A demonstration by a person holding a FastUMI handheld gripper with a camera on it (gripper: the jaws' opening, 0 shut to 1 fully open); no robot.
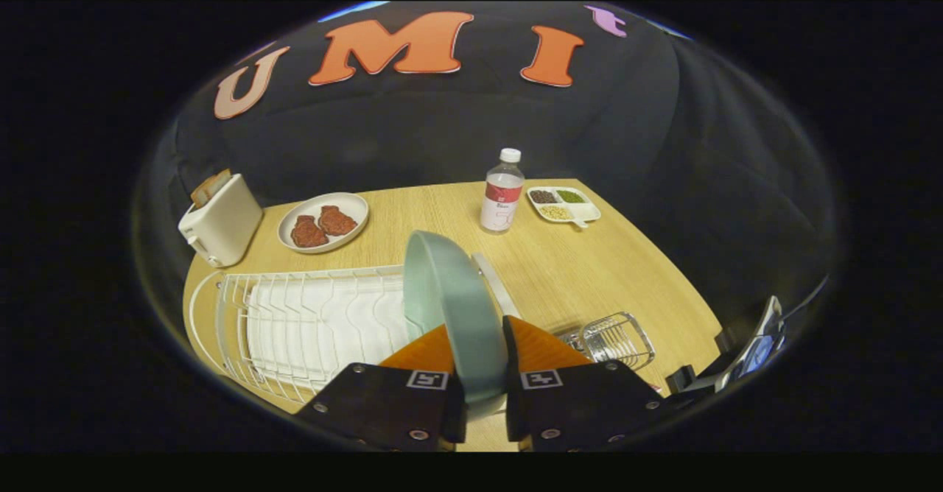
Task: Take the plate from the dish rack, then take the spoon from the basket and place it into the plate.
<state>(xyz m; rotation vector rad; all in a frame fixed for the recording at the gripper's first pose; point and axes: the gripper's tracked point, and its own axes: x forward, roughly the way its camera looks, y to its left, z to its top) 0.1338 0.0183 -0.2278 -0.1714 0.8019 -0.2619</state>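
Gripper view: gripper (pixel 482 374) fingers clamped on rim of pale green round plate (pixel 449 300), plate held on edge, upright, above white wire dish rack (pixel 295 322) at table's near left corner; small chrome wire basket (pixel 619 339) near table's right edge, contents unclear; light wooden table (pixel 560 271); far edge: white toaster (pixel 219 219), white plate with meat (pixel 324 222), clear water bottle (pixel 502 191), white sectioned tray (pixel 563 205).

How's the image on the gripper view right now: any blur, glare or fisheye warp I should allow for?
Gripper view: sharp, evenly lit, without strong glare; the fisheye bends the table edges and the dish rack; the plate, clamped on edge in the gripper, looms large and hides part of the rack; the basket is clear.
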